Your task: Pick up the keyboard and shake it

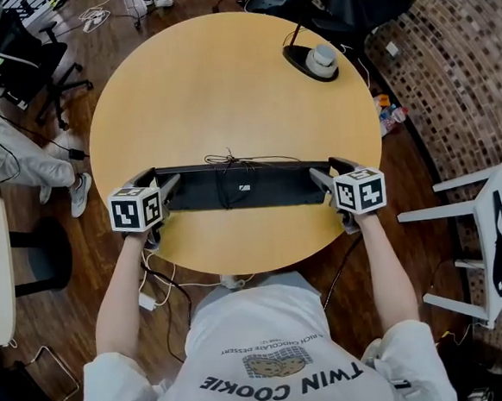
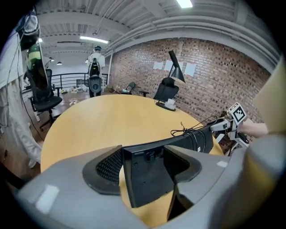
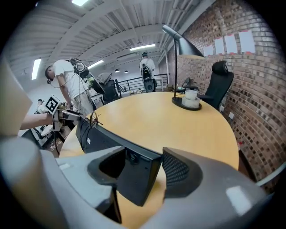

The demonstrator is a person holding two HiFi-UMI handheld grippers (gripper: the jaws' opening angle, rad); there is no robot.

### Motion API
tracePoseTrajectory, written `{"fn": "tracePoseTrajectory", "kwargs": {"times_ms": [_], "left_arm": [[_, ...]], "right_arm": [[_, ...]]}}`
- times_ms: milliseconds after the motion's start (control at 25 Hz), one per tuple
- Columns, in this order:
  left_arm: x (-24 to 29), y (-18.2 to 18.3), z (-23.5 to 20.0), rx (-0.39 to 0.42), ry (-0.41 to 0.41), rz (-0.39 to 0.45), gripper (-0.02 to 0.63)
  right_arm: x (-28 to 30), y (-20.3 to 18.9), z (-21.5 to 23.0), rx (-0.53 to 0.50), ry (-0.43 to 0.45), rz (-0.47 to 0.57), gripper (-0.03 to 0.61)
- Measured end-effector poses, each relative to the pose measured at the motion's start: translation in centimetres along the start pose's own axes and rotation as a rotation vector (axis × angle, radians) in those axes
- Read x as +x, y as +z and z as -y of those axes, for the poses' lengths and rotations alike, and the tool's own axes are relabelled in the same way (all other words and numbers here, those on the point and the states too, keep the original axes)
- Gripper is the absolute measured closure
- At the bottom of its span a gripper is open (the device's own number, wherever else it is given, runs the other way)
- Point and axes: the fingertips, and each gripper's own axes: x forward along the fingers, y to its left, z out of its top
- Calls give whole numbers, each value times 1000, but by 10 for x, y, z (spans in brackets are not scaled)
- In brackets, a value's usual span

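Item: keyboard (image 1: 243,187) — a long, flat slab of matte black plastic, turned so its smooth underside (a small pale label near the middle) faces up. It lies over the near part of the round table (image 1: 225,85), spanning from one gripper to the other; whether it clears the wood cannot be told.

Attached: a thin dark cable (image 1: 229,162), bunched in a tangle at the far long edge.

Left gripper (image 1: 164,178): grey moulded jaws clamped on the keyboard's left end, the ribbed pad (image 2: 109,164) against its edge.

Right gripper (image 1: 322,168): jaws clamped on the right end, the dotted pad (image 3: 176,169) against that edge.

Surface: pale yellow wood, smooth and matte.

Also present — a desk lamp (image 1: 309,61) with an oval black base, at the table's far right.
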Motion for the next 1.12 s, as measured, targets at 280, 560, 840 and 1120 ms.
{"fn": "tracePoseTrajectory", "kwargs": {"times_ms": [280, 560, 840, 1120], "left_arm": [[-31, -8, 16, 84, 28, 81, 313], [-54, -12, 27, 165, 38, 103, 313], [-72, -29, 36, 264, 65, 103, 316], [-80, -40, 37, 410, 118, 69, 354]], "right_arm": [[-33, -10, -19, -77, -60, 67, 321], [-59, -20, -33, -141, -124, 94, 321], [-78, -42, -51, -229, -186, 109, 321], [-81, -63, -60, -534, -339, 17, 322]]}}
